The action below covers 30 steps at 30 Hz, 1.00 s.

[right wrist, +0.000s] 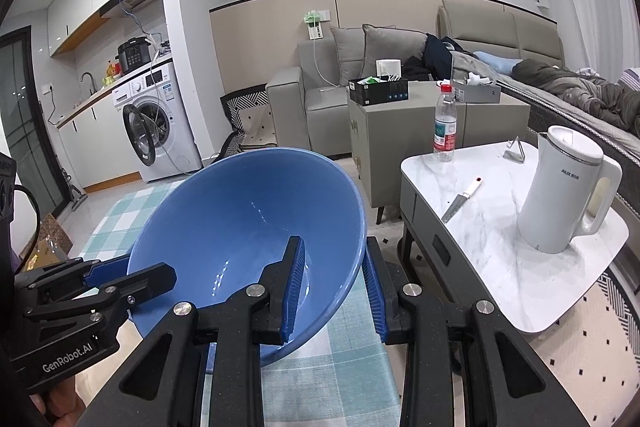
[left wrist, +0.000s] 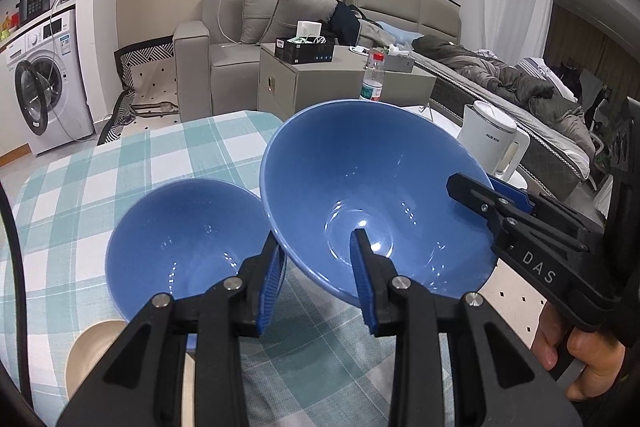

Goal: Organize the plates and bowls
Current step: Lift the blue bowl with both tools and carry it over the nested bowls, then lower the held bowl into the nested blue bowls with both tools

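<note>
A large blue bowl (left wrist: 360,179) hangs tilted above the teal checked tablecloth (left wrist: 120,163), held from two sides. My left gripper (left wrist: 318,281) is shut on its near rim, one pad inside and one outside. My right gripper (right wrist: 334,291) is shut on the opposite rim of the same large blue bowl (right wrist: 240,227). In the left wrist view the right gripper (left wrist: 492,195) bites the bowl's right edge. The left gripper (right wrist: 120,279) shows at the bowl's left edge in the right wrist view. A smaller blue bowl (left wrist: 180,239) rests on the cloth to the left, with a beige plate (left wrist: 90,351) just beside or under it.
A marble side table (right wrist: 500,239) stands to the right with a white kettle (right wrist: 564,191), a water bottle (right wrist: 445,127) and a knife (right wrist: 460,203). Behind are a grey sofa (right wrist: 320,99), a cabinet (right wrist: 400,131) and a washing machine (right wrist: 156,123). A hand (left wrist: 580,359) grips the right tool.
</note>
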Motion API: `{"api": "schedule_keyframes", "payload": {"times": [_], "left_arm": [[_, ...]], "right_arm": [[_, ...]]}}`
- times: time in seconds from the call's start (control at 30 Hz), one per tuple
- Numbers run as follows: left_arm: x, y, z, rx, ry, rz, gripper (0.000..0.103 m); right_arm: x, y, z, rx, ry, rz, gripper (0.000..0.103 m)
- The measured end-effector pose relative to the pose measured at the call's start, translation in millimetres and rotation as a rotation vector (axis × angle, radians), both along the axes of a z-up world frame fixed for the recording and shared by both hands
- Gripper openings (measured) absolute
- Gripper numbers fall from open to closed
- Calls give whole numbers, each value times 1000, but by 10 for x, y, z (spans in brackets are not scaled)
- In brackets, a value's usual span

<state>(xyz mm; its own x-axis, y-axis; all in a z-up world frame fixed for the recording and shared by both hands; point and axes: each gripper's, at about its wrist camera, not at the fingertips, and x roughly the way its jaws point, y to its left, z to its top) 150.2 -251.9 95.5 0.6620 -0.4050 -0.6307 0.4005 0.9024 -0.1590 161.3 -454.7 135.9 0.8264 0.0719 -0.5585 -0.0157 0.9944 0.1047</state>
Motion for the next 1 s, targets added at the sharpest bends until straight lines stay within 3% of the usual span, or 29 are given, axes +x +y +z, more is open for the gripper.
{"api": "schedule_keyframes", "payload": {"times": [1.0], "left_arm": [[-9, 612, 105, -24, -41, 108, 32]], "right_arm": [[69, 591, 12, -21, -53, 117, 30]]}}
